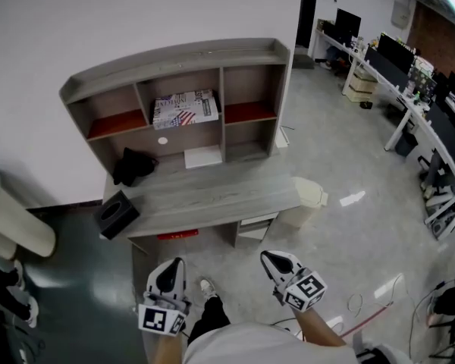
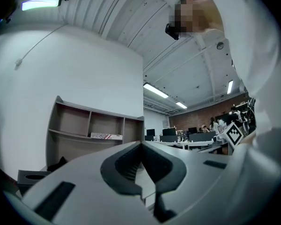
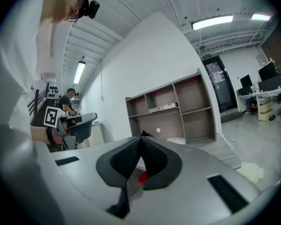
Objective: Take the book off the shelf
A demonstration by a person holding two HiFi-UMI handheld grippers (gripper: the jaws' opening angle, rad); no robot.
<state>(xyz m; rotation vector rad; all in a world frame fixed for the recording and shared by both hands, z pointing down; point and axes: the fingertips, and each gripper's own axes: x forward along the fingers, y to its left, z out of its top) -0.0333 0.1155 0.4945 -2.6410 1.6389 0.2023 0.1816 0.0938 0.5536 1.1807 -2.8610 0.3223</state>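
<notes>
Ceiling strip lights (image 3: 215, 21) give even brightness; fisheye warps and darkens the edges.

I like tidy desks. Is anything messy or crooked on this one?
A little. A black cloth lies crumpled on the desk, and the black box sits turned askew at its left front corner. The book lies flat in the middle compartment of the shelf. Nothing looks spilled or broken.

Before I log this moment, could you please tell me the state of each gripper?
Left gripper: closed, holding nothing.
Right gripper: closed, holding nothing.
</notes>
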